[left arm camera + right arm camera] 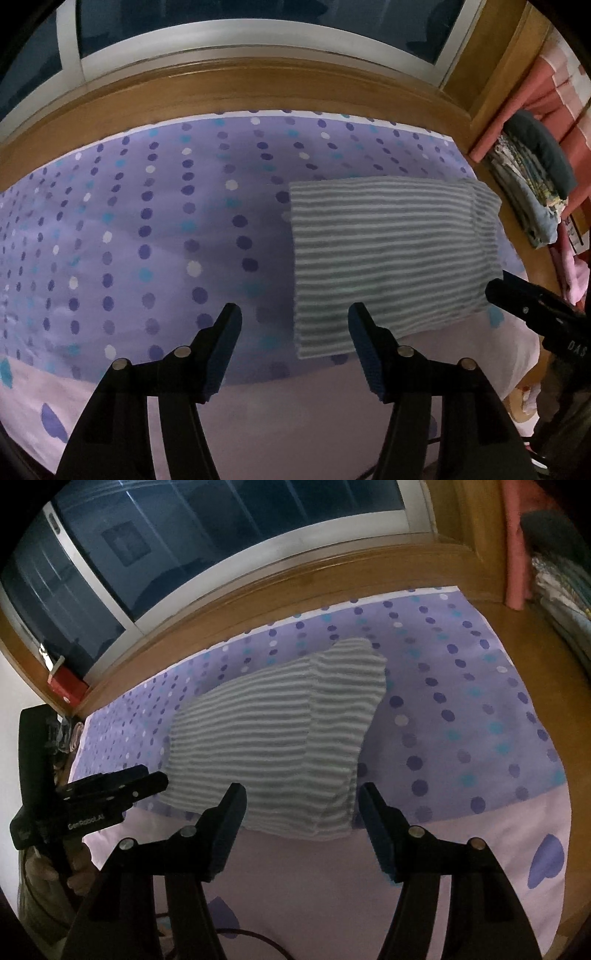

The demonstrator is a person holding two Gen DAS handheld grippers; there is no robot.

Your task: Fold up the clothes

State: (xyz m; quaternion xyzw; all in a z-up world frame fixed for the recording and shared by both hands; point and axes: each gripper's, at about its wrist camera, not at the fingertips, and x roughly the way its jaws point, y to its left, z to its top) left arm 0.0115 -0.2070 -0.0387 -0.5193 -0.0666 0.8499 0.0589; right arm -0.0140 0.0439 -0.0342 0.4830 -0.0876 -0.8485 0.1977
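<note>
We find the striped garment folded flat on the dotted bedsheet, soft, light and floppy, best pinched at its near corners, while left hand-held gripper and right hand-held gripper gape empty.

The stacked fabrics by the frame's right edge are cut off and blurred.

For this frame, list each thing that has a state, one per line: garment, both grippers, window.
Striped garment: folded into a compact rectangle, lying flat on the dotted bedsheet, released.
Left gripper: open, nothing between its fingers, beside the garment's near corner.
Right gripper: open, empty, just short of the garment's near edge.
Window: shut, dark.
</note>
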